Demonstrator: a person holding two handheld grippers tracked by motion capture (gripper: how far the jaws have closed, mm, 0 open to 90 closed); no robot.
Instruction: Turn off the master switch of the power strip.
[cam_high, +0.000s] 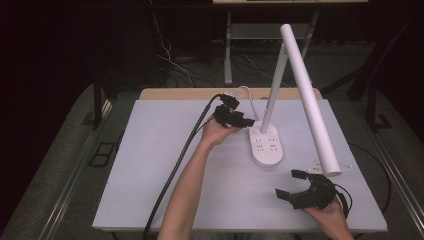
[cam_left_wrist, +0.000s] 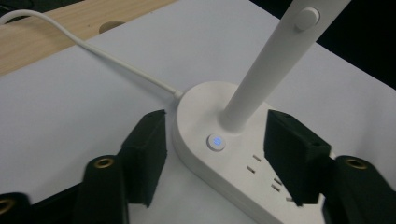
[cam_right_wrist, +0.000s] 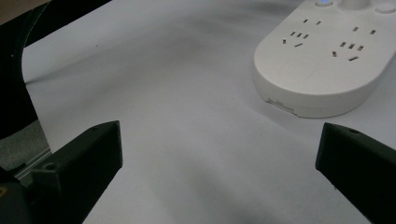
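At the left of the high view a thick black cable (cam_high: 176, 170) runs up the white desk (cam_high: 150, 165) to the left gripper (cam_high: 239, 118), held at the rear end of the lamp base (cam_high: 266, 145). In the left gripper view its fingers (cam_left_wrist: 148, 149) stand apart, one on either side of the base, with the round button (cam_left_wrist: 215, 142) between them, glowing faintly blue; neither finger seems to touch it, though the angle makes that hard to judge. The white lamp arm (cam_high: 310, 100) looks unlit, so pressing the button probably remains to be done, and the approach is about finished. A thin white cord (cam_left_wrist: 116, 60) leaves the base toward the desk's wooden rear edge, just beside the left finger, and could be snagged. Farther right, the right gripper (cam_high: 290, 184) rests near the desk's front edge, below the tip of the lamp arm, its fingers (cam_right_wrist: 88, 154) wide apart over bare desk, short of the base's socket end. Open room lies across the desk's left half and between the two grippers.
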